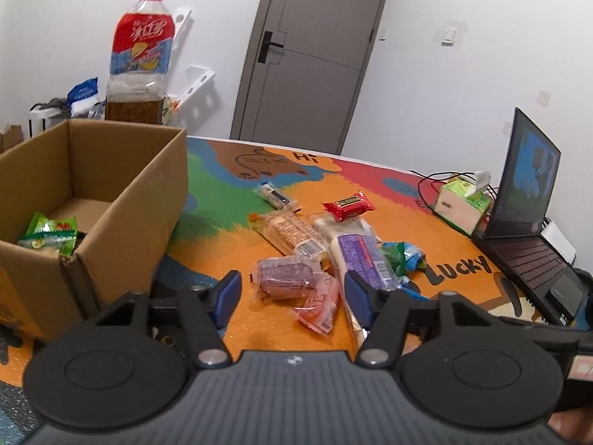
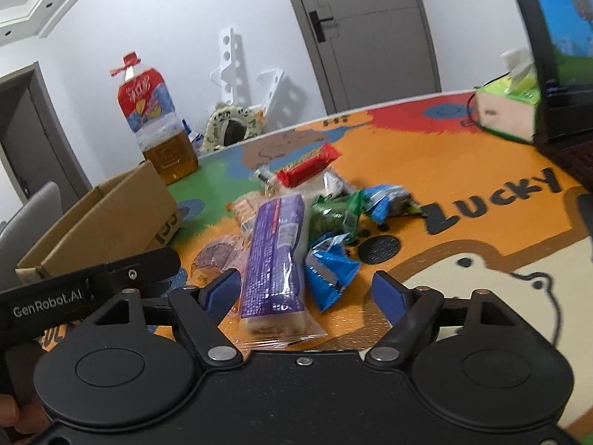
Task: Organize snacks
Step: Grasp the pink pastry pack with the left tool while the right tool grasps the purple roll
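A pile of wrapped snacks lies on the colourful table mat (image 1: 229, 244). My left gripper (image 1: 292, 294) is open just above a brownish-pink packet (image 1: 283, 280) and a red-orange packet (image 1: 318, 306), with the pads clear of both. A purple packet (image 1: 361, 256) lies by its right finger. My right gripper (image 2: 305, 293) is open around the near end of that purple packet (image 2: 274, 256) and a blue packet (image 2: 330, 270). A red bar (image 1: 348, 205) (image 2: 309, 167) lies farther back. The open cardboard box (image 1: 111, 204) (image 2: 100, 222) at the left holds a green packet (image 1: 48, 235).
A laptop (image 1: 530, 215) and a tissue box (image 1: 463, 204) (image 2: 507, 111) with cables stand at the right. A big bottle of tea (image 1: 139, 59) (image 2: 155, 122) stands behind the box. Green (image 2: 333, 215) and blue (image 2: 389, 198) packets lie right of the pile. A grey chair (image 2: 29, 215) is at the left.
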Motion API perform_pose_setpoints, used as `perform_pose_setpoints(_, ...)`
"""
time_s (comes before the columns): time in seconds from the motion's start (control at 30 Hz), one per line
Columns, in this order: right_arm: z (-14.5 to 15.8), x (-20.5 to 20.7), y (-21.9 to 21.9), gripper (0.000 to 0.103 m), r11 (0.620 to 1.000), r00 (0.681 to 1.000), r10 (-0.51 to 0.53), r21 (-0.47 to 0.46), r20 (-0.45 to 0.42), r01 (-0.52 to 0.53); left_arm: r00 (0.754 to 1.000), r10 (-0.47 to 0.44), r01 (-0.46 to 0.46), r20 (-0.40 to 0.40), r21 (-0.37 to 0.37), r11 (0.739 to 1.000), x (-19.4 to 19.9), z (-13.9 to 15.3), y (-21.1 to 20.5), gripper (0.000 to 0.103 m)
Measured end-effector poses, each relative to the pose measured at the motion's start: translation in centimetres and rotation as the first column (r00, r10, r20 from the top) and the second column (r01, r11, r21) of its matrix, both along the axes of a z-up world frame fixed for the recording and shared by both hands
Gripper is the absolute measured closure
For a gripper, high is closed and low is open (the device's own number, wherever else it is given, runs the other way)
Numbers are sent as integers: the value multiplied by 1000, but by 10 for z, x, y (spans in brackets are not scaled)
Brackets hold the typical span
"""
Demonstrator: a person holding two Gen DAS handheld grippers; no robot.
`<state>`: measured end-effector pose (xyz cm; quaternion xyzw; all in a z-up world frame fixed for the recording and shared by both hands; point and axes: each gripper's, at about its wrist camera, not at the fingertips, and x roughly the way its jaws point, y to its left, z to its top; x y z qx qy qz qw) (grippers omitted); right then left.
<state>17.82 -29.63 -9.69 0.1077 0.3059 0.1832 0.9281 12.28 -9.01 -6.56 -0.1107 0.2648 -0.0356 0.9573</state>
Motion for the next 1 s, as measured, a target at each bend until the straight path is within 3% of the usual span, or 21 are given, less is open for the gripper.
perform_pose_setpoints(0.1,-8,9,11,33,1000,999,28,2,-24,-28,1000,2,-2,-13,-11,1000,5,-3,3,47)
perform_pose_setpoints(0.2,-11,12,20,48,999,999,45,-23,-21,-46,1000,9,-9,-23,-12,1000,10,-6,5,47)
perform_pose_setpoints(0.27,-11,13,18,67,999,998,50,-7,-26,-50,999,9,-10,-32,-19,1000,13,-8,6,47)
perform_pose_setpoints(0.4,-11,12,3,70,999,999,23,40,-42,-22,999,-3,3,-37,-13,1000,18,-13,5,47)
perform_pose_setpoints(1.0,-2,-9,-32,70,998,999,-36,41,-23,37,991,-96,99,-92,24,995,45,-35,-31,47)
